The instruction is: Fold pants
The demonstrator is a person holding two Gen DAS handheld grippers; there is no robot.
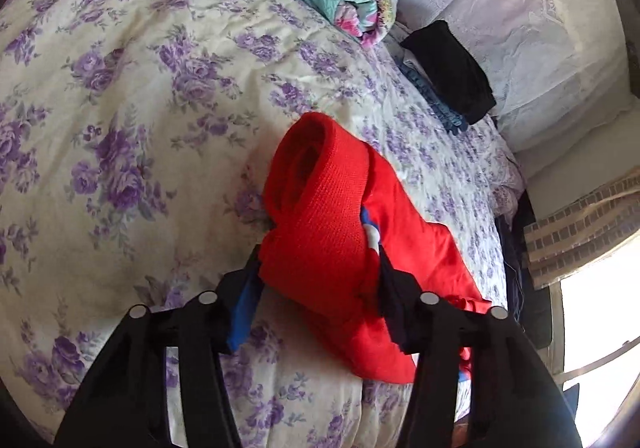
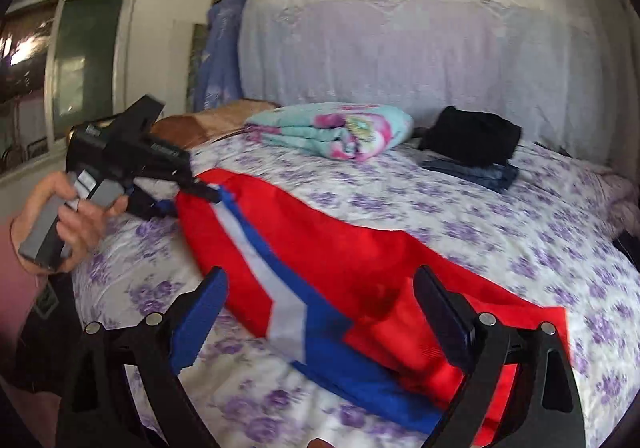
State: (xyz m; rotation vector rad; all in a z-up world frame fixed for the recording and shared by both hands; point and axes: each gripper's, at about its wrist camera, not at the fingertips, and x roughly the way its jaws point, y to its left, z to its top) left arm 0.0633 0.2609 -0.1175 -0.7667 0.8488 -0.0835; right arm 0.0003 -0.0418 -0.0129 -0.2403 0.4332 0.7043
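Between your left claw [image 1: 320,268] pads sits the red pants [image 1: 320,232] waistband, pinched to anchor it; your right claw [image 2: 320,312] hangs wide open, empty, over the leg.

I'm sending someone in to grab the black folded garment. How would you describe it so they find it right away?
Start at the bed with the purple-flowered bedspread and look to its far end, by the white lace-covered headboard. Beside the folded turquoise-and-pink quilt is a small stack: the black folded garment lies on top of blue denim. It is the only black piece on the bed.
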